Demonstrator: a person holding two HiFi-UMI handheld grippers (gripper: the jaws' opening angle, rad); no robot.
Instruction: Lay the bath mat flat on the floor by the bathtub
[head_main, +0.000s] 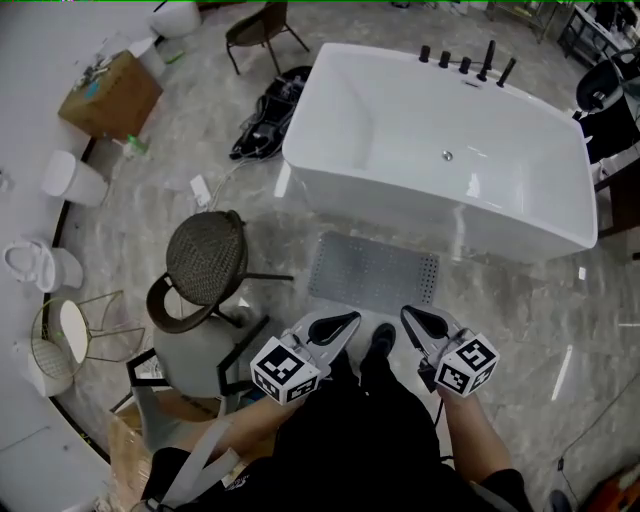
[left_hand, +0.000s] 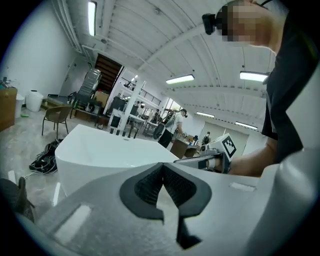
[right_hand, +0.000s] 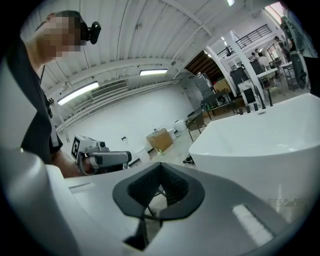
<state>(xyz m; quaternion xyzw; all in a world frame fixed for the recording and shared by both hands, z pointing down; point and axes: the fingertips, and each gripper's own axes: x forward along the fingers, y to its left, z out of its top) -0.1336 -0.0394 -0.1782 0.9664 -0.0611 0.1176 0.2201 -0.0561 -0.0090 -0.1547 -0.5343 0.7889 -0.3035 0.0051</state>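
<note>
status: both grippers closed and empty, bath mat lying flat ahead of the jaw tips

the person is holding the left gripper (head_main: 350, 320) and the right gripper (head_main: 406, 313) side by side, above the floor (head_main: 520, 300), with the jaw tips angling in toward each other. the marker cubes are sitting at the rear of each tool, nearest the person.

left gripper (left_hand: 162, 169): in the left gripper view the ribbed pads are meeting at the tip and are gripping nothing. the right gripper (left_hand: 214, 156) is showing just beyond its right jaw.

right gripper (right_hand: 160, 169): in the right gripper view the pads are likewise pressing together, empty. the left gripper (right_hand: 102, 159) is showing off its left jaw.

the bath mat (head_main: 375, 272) is lying flat on the floor directly ahead of and below both jaw tips. it is grey, rectangular and dotted with small holes. its far edge is running just beside the base of the bathtub (head_main: 440, 150), and neither gripper is touching it.

the bathtub is standing beyond the mat, ahead of both tools, with dark tap fittings (head_main: 466, 63) on its far rim. a wicker chair (head_main: 205, 258) is standing to the left of the left gripper. a shoe (head_main: 382, 340) of the person is showing between the two grippers, below them.
</note>
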